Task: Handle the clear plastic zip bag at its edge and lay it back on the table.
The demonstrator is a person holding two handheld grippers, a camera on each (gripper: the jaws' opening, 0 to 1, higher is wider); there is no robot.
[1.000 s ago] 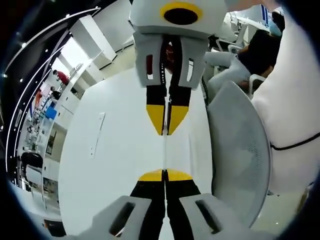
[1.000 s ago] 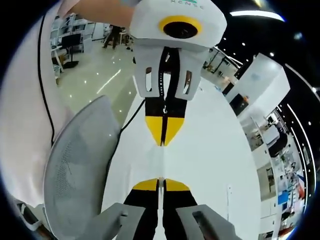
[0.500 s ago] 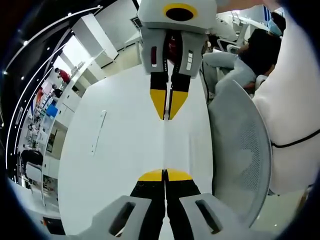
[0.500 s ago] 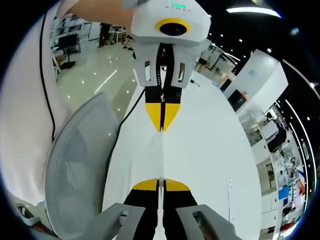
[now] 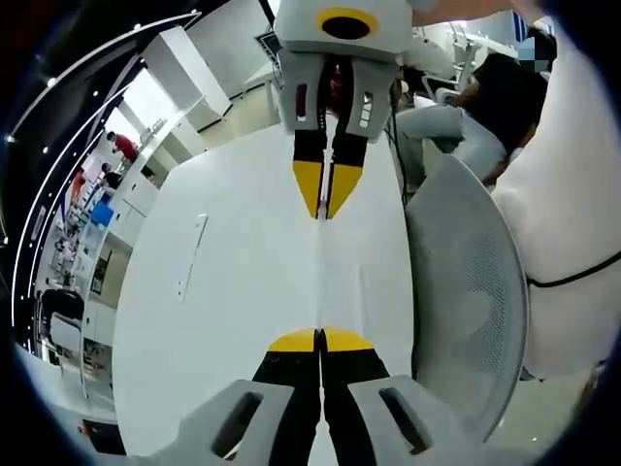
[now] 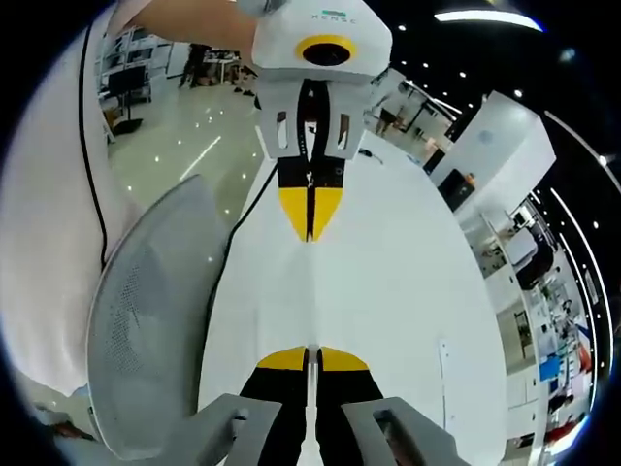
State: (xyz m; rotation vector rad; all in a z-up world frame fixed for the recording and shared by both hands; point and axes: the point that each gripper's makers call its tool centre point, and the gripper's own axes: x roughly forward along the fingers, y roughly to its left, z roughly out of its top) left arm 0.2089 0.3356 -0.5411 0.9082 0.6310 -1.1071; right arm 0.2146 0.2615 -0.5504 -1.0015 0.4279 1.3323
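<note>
A clear plastic zip bag (image 5: 320,272), seen edge-on as a thin taut line, stretches above the white table (image 5: 223,291) between two facing grippers. The left gripper (image 5: 319,342) is clenched on one edge of the bag, the right gripper (image 6: 311,357) clenched on the opposite edge; in the left gripper view the right one shows across the bag, tips pinched together. The step in hand looks like the carry, the bag held off the table. Next would come a level lowering onto the table, then letting go. A grey mesh chair (image 5: 471,301) stands just beside the table.
</note>
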